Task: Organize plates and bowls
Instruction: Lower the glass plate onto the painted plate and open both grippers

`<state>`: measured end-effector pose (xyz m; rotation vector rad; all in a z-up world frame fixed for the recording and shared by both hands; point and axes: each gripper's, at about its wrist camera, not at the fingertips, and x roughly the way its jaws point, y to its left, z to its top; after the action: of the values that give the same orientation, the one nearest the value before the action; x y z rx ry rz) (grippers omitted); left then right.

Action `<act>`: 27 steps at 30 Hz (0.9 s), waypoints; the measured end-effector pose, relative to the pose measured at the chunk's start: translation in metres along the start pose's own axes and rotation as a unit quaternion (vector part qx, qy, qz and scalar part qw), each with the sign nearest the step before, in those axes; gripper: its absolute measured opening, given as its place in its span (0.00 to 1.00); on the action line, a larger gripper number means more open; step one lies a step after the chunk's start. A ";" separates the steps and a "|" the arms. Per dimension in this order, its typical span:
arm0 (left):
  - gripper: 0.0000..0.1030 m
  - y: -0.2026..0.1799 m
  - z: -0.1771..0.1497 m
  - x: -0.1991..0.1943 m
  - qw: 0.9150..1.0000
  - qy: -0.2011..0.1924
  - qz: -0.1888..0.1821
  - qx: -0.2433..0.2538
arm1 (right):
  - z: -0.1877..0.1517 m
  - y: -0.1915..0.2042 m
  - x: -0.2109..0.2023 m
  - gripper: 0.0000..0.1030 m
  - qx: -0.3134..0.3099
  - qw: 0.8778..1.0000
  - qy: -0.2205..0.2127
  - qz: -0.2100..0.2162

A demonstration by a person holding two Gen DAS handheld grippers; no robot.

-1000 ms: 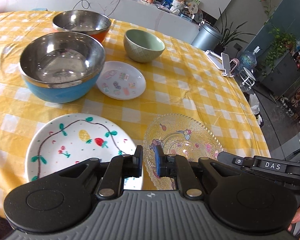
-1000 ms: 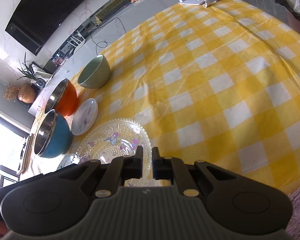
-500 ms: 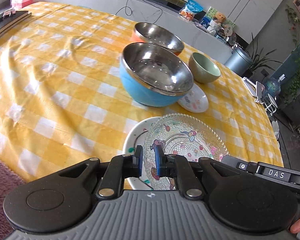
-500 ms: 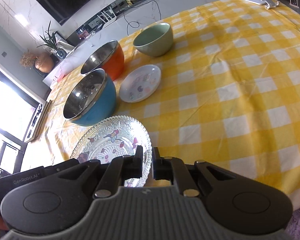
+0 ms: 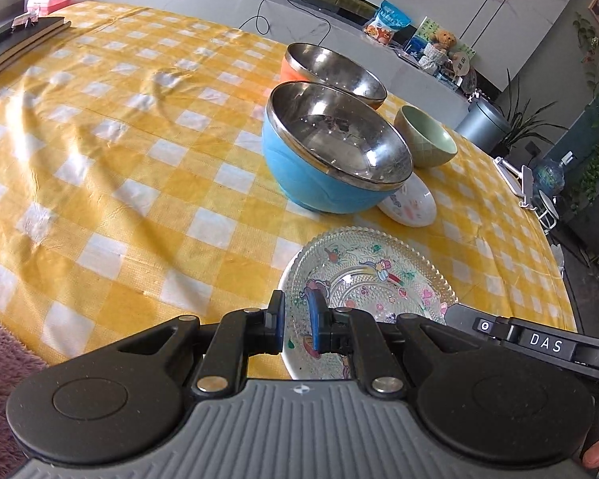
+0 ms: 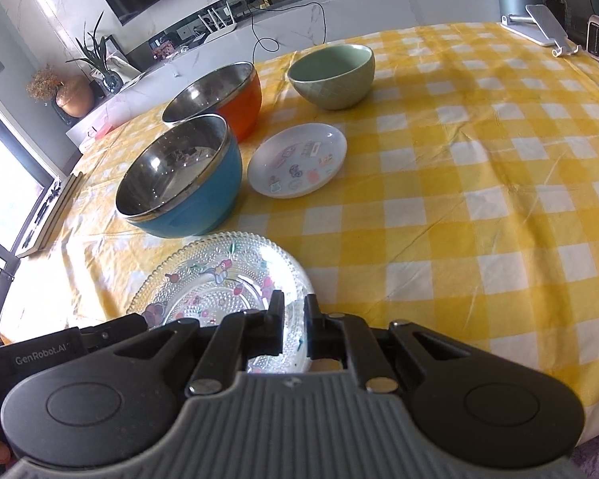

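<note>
1. Step in hand, as I read it: stacking plates. The glass plate (image 5: pixel 379 275) sits over the white painted plate (image 5: pixel 288 291) at the lower centre of the left wrist view, and only the left rim of the white one shows past it.
2. Left gripper (image 5: pixel 297 319): jaws narrow, nearly closed, and the white plate's rim passes between the pads. I read it as pinching that rim.
3. Right gripper (image 6: pixel 293 319): same narrow gap, pinching the near right edge of the glass plate, at the lower centre of its own view.
4. Can't tell if the glass plate is fully seated on the white one, or if the pair rests on the yellow check tablecloth (image 5: pixel 139 159) or hangs just above it.
5. Rest of the set is up-frame:
   - blue bowl (image 5: pixel 319 183), mid-frame
   - orange bowl (image 5: pixel 289 74), just behind it
   - green bowl (image 5: pixel 419 147), to their right
   - small white dish (image 5: pixel 413 207), partly hidden behind the blue bowl's lower right side in the left view, clear of it in the right view
6. Next move, my call: centre the glass plate, set the pair flat and open both jaws clear of the rims. Then put the small dish on top and nest the bowls.
7. Risk: glass on glazed ceramic slides, so release level.
</note>
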<state>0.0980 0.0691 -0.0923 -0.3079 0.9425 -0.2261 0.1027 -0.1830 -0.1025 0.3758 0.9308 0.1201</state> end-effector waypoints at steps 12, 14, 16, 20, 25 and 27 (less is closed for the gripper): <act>0.13 -0.006 -0.005 0.004 0.999 -0.005 0.023 0.033 | -0.009 0.014 0.006 0.06 -0.052 0.998 -0.012 -0.037; 0.13 -0.007 -0.005 0.004 0.999 -0.005 0.027 0.038 | -0.009 0.016 0.007 0.06 -0.060 0.997 -0.014 -0.042; 0.13 -0.009 -0.006 0.005 0.998 -0.005 0.033 0.044 | -0.010 0.017 0.008 0.06 -0.068 0.996 -0.016 -0.048; 0.13 -0.013 -0.007 0.005 0.998 -0.007 0.041 0.057 | -0.012 0.022 0.008 0.04 -0.085 0.994 -0.022 -0.060; 0.13 -0.016 -0.008 0.005 0.996 -0.012 0.049 0.075 | -0.015 0.027 0.007 0.04 -0.104 0.991 -0.028 -0.074; 0.13 -0.018 -0.009 0.005 0.995 -0.014 0.051 0.081 | -0.016 0.028 0.007 0.04 -0.110 0.990 -0.029 -0.077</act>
<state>0.0926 0.0491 -0.0947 -0.1121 0.9039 -0.2029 0.0959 -0.1508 -0.1058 0.1017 0.8757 0.0688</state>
